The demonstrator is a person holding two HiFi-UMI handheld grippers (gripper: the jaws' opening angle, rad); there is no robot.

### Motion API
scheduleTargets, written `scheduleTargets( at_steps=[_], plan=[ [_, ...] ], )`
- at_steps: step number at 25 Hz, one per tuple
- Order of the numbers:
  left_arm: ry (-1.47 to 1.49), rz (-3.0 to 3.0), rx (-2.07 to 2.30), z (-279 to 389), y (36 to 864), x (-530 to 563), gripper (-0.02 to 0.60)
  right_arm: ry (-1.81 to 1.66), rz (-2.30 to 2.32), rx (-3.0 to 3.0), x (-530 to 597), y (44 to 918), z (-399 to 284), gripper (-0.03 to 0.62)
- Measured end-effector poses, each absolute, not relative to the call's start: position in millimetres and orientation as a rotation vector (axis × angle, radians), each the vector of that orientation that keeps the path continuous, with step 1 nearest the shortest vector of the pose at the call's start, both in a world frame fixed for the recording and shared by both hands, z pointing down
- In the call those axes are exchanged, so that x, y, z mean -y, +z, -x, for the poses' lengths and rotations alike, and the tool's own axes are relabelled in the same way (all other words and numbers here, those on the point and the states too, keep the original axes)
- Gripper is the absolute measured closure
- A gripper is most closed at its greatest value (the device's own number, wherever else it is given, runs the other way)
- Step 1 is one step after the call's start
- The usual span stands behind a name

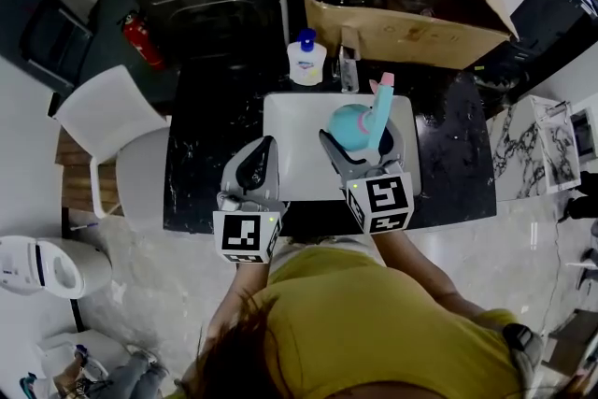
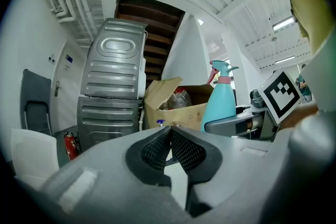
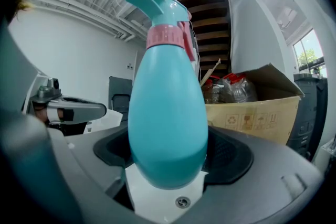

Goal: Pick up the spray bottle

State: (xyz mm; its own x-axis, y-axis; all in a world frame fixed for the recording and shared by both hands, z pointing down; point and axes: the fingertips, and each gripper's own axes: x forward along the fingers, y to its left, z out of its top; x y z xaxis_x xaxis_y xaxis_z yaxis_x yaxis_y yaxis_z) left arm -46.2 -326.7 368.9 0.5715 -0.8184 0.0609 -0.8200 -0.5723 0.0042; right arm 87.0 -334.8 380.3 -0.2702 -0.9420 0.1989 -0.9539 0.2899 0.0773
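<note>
The spray bottle point(image 1: 360, 126) is teal with a pink collar and a teal trigger head. It stands upright between the jaws of my right gripper point(image 1: 361, 147), which is shut on its lower body over the white board point(image 1: 299, 168). In the right gripper view the spray bottle point(image 3: 168, 113) fills the middle, with the dark pads point(image 3: 233, 157) pressed on either side of it. The left gripper point(image 1: 257, 165) hovers at the board's left edge, shut on nothing. From the left gripper view the spray bottle point(image 2: 219, 102) shows to the right, beyond the closed left gripper point(image 2: 170, 139).
The board lies on a black table point(image 1: 448, 163). At the table's far edge stand a white pump bottle point(image 1: 306, 61) and a small clear bottle point(image 1: 348, 70), before an open cardboard box point(image 1: 402, 23). A white chair point(image 1: 112, 121) and a red fire extinguisher point(image 1: 142, 40) are on the left.
</note>
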Motion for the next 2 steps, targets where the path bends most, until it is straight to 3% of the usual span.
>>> scheduleTargets(
  at_steps=[2],
  plan=[
    [0.082, -2.755, 1.430, 45.6, 370.2, 328.7, 0.580, 0.084, -1.758, 2.350, 336.8, 380.5, -87.4, 0.194]
  ],
)
